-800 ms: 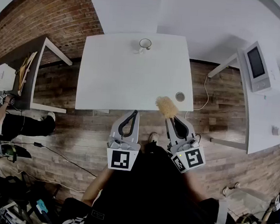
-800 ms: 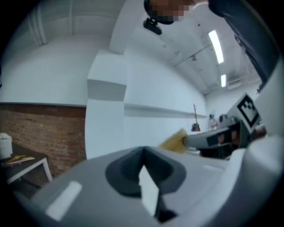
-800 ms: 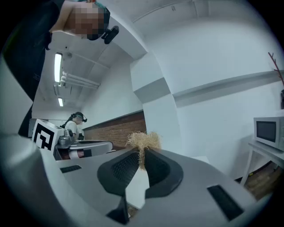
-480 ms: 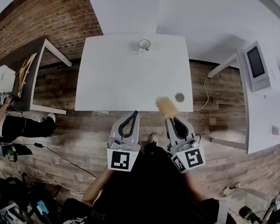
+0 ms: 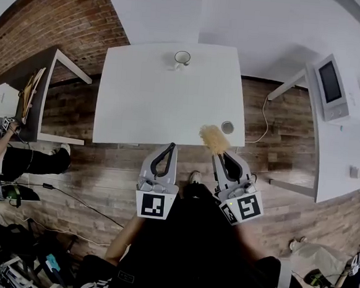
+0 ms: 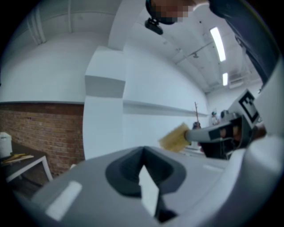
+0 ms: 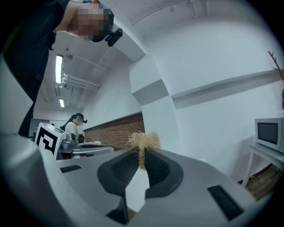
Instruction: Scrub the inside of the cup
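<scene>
We see the cup (image 5: 183, 58) upright at the far edge of the white table (image 5: 146, 100). Well apart from it, our right gripper (image 5: 222, 156) clamps a tan scrubber (image 5: 214, 138) between its jaws; our left gripper (image 5: 168, 147) is closed on nothing

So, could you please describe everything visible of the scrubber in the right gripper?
The scrubber is a tan, straw-like tuft of coarse, frayed fibres. The right gripper is shut on its lower end, so the tuft sticks out past the jaw tips. In the head view it shows over the near edge of the white table.
</scene>
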`<control>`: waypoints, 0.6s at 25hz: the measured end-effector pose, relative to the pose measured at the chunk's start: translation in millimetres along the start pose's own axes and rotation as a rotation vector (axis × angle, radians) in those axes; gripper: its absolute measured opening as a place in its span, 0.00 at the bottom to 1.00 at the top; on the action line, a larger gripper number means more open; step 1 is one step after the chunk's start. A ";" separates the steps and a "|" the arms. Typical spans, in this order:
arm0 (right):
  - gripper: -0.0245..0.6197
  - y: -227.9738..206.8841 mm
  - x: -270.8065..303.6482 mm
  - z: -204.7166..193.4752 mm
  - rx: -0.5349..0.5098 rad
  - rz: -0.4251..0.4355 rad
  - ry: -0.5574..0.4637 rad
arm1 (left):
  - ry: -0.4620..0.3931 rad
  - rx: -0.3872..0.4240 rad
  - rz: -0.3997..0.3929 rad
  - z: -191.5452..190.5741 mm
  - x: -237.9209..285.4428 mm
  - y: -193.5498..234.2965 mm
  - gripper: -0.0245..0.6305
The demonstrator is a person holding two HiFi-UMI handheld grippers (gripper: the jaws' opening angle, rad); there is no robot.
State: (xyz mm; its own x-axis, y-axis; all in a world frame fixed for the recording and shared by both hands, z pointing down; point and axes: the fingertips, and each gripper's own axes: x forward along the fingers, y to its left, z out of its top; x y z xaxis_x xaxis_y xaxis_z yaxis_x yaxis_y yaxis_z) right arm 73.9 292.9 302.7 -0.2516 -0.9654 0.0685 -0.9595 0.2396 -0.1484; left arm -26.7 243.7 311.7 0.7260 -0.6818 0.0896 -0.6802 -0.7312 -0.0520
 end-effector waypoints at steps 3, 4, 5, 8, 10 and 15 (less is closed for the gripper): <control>0.09 -16.2 1.3 -4.0 0.005 0.018 0.006 | -0.002 -0.005 0.032 -0.6 12.6 -3.7 0.04; 0.09 -21.9 2.0 -5.9 0.007 0.025 0.010 | -0.004 -0.011 0.045 -0.8 16.3 -4.8 0.04; 0.09 -27.2 3.1 -7.3 0.006 0.034 0.013 | 0.001 -0.009 0.057 -2.1 19.5 -6.0 0.04; 0.09 -40.5 12.2 -7.2 0.001 0.071 0.016 | 0.014 0.073 0.069 -1.1 28.9 -7.7 0.04; 0.09 -46.9 19.9 -5.8 0.004 0.086 0.019 | 0.031 0.056 0.093 -2.2 33.4 -5.9 0.04; 0.09 -60.7 45.4 -7.7 0.014 0.085 0.035 | 0.055 0.027 0.106 -15.6 52.3 11.3 0.04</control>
State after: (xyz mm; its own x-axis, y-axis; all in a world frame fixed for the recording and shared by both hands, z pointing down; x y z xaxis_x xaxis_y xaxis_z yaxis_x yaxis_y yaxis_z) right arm 119.7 235.4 322.5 -0.3364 -0.9374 0.0897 -0.9328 0.3186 -0.1685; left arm 2.0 200.2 331.3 0.6429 -0.7537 0.1368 -0.7495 -0.6558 -0.0908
